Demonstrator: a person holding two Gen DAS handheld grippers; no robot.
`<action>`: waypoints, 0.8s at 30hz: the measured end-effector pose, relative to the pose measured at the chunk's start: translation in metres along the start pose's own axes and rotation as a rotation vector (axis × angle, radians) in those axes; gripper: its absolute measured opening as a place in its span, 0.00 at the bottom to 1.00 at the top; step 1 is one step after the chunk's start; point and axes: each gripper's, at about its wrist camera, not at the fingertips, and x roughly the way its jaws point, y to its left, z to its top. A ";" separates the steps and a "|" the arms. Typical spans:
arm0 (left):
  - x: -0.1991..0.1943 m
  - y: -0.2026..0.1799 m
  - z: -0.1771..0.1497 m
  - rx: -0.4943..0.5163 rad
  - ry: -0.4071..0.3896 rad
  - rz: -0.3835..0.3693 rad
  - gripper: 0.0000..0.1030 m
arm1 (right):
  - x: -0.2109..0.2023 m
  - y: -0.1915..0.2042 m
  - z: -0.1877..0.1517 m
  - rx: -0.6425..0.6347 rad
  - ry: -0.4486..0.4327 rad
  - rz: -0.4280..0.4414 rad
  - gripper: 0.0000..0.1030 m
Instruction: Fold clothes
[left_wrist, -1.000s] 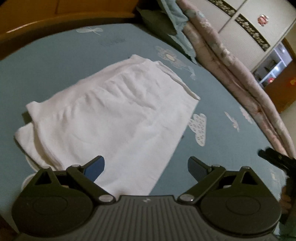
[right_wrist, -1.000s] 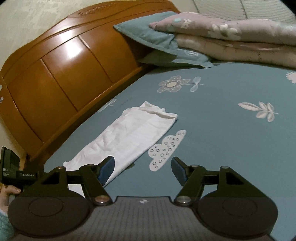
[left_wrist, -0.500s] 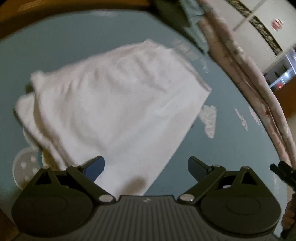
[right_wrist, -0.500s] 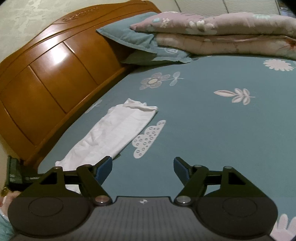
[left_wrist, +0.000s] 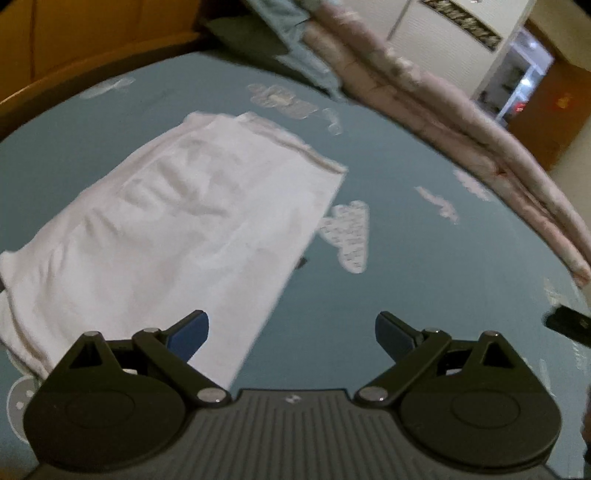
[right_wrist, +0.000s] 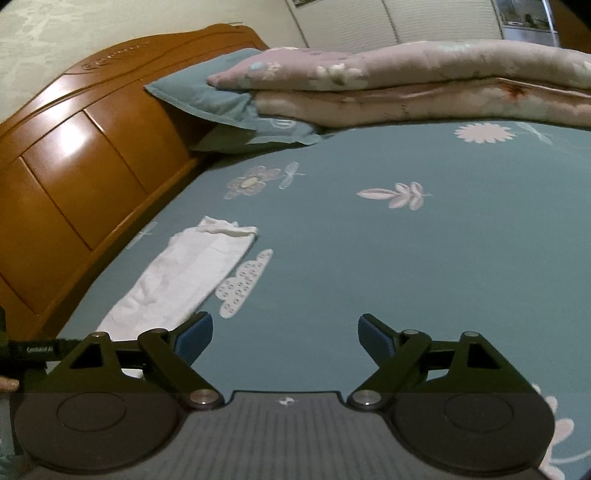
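left wrist: white garment (left_wrist: 177, 229) under left finger (left_wrist: 188, 334).

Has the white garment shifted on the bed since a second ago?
No. In the right wrist view the white garment lies with its edge beside the same dotted cloud print as before; only the cameras moved.

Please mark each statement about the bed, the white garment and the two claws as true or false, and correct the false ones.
1. The white garment lies flat on the blue bed sheet. True.
2. The left claw is shut on the garment. False: it is open and holds nothing.
3. The right claw is open. True.
4. The folded quilt lies on top of the garment. False: it lies apart, at the far side of the bed.
5. The headboard is white metal. False: it is brown wood.
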 end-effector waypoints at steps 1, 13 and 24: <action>0.003 0.002 0.001 -0.007 0.008 0.015 0.94 | -0.002 -0.001 -0.003 0.006 0.000 -0.012 0.87; 0.011 -0.008 0.007 0.008 0.038 0.106 0.94 | 0.002 -0.004 0.002 0.015 -0.013 -0.039 0.87; -0.003 0.001 -0.034 -0.208 -0.022 0.160 0.94 | -0.041 -0.059 -0.034 0.049 -0.019 -0.059 0.89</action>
